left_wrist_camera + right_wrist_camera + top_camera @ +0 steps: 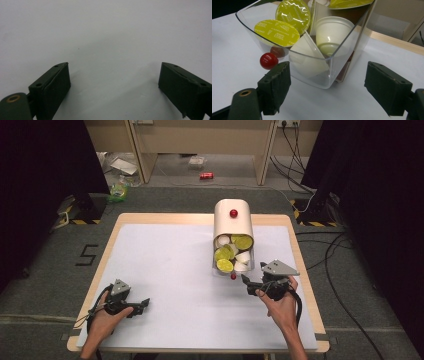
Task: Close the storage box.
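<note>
"CAPPUCINO" legible on green foil-lidded coffee capsules (277,32) in clear plastic drawer (329,72) (red knob (268,60) in front); right gripper (325,87) gaping just before it, left gripper (113,85) likewise wide over white table (105,30).

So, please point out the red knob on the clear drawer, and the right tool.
red knob (269,60), right gripper view, its round front.
right tool (247,281), high view, between its tips.

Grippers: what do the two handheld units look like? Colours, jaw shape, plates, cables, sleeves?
Both are black handheld units. The left tool and right tool each carry a grey three-cornered plate on top and trail a black cable. In the gripper views the jaws are flat, blocky dark pads with small screw holes, and a brass-ringed hole sits at the lower left. The forearms are bare, with no sleeves.
</note>
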### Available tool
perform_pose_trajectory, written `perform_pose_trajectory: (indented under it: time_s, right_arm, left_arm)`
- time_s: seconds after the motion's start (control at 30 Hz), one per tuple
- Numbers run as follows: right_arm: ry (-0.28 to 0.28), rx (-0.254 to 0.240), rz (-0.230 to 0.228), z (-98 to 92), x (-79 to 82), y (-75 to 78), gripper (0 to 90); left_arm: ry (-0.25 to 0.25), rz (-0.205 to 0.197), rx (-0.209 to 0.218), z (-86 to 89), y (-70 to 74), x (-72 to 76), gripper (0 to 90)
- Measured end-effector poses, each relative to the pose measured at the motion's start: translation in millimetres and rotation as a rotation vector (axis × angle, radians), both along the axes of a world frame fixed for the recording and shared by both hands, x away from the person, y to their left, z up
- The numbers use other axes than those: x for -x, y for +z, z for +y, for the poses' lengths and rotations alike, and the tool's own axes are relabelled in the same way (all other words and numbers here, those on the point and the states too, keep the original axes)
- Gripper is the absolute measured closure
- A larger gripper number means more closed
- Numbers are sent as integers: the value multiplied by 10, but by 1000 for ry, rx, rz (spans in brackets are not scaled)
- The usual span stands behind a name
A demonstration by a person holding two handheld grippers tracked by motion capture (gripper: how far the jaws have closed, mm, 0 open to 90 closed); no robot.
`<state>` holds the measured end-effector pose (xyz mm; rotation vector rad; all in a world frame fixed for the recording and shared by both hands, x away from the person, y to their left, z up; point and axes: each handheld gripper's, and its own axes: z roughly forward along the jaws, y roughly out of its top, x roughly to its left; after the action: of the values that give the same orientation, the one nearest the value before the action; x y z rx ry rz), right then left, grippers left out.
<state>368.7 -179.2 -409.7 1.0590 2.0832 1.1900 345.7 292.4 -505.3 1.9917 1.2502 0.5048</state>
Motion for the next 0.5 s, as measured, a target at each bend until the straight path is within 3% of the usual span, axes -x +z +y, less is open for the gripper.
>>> perform_pose_trajectory:
  time_s: [0.5]
  right_arm:
    - [-33, -19, -24, -20, -34, 3, 215]
  left_arm:
    - [-1, 0, -1, 0, 0, 0, 99]
